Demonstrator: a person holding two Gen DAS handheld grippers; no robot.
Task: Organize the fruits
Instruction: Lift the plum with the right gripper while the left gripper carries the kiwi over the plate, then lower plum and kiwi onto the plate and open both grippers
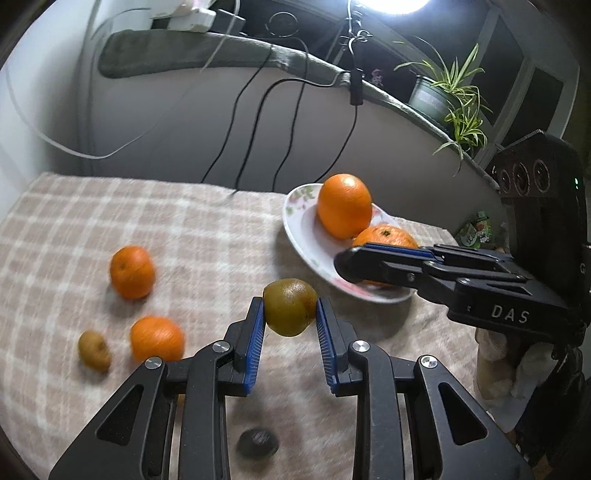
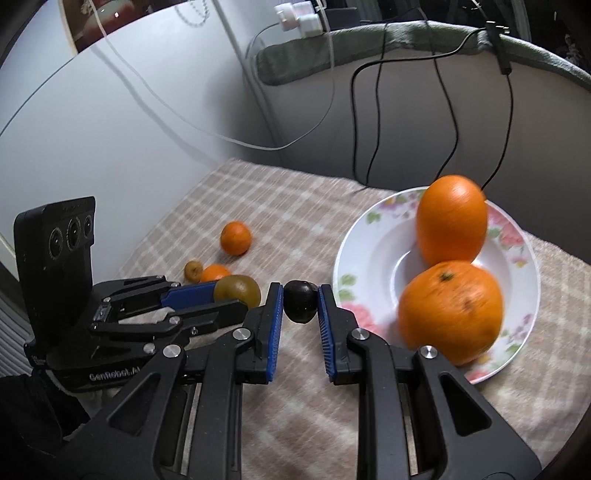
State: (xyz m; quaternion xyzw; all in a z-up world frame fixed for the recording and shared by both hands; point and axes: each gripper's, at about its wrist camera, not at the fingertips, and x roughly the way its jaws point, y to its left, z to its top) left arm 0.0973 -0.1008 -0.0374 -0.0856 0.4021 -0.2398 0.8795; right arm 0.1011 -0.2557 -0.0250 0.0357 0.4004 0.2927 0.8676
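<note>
While left fingers [image 1: 290, 317] clamp a greenish-brown kiwi [image 1: 290, 306], right fingers [image 2: 301, 306] clamp a dark plum [image 2: 301, 301].

Overhead lamp [image 1: 388, 5] glare, blurred fisheye edges

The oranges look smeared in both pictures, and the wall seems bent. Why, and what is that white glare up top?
Left wrist view: the loose oranges on the cloth are motion-blurred, the wall curves from the fisheye lens, and a bright lamp blows out the top edge. Right wrist view: the oranges on the plate are smeared too, while the dark fruit in the jaws stays sharper.
</note>
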